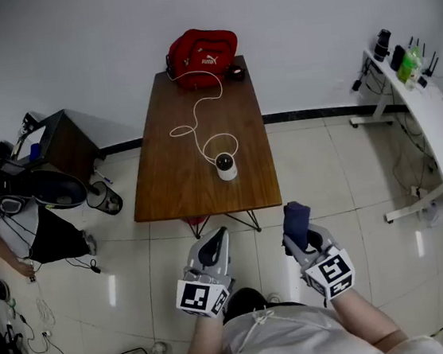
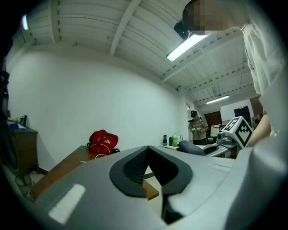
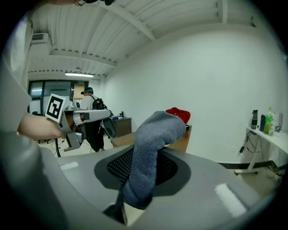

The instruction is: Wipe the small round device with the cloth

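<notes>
The left tool [image 1: 212, 245] is being held level, its jaws closed on nothing; the right tool [image 1: 304, 242] is being held tilted slightly downward, its jaws clamping the cloth [image 1: 296, 219].

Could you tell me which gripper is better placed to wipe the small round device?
Right: the right gripper clamps the cloth; the left gripper is shut and empty. Both stand short of the device.

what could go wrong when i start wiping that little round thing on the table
The small round white device stands free near the near edge of the brown wooden table; a push could possibly tip it. The thin white cable looped beside it may snag. The dark grey-blue cloth juts loosely from the right tool and might slip.
</notes>
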{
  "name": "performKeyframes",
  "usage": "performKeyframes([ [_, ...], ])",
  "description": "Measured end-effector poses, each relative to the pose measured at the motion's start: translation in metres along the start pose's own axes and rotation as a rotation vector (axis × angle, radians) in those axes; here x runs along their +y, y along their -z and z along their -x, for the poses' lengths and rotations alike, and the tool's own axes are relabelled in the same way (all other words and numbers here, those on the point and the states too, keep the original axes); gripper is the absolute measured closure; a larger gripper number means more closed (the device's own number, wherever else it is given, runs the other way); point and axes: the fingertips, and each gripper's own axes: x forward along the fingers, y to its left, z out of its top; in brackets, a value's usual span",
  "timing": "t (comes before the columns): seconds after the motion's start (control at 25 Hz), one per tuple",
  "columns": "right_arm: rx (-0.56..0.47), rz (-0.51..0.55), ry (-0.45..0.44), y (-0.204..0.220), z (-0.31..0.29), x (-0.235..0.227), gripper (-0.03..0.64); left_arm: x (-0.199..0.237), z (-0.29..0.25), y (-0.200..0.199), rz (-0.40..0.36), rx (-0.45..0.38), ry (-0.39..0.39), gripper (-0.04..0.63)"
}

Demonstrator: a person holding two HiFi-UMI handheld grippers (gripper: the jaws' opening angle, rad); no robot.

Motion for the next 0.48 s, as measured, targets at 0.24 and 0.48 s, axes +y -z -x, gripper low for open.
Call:
performKeyframes([
  [0.24,0.046,-0.022,-0.024,0.008,-0.037,-0.023,0.502,0.028,-0.028,0.015,0.021,0.045,-0.037,0.589],
  [0.48,0.101,-0.051,-0.05,0.005,-0.106,-0.048,0.502,0.089,-0.078,0.034,0.082,0.073,-0.069,0.589],
])
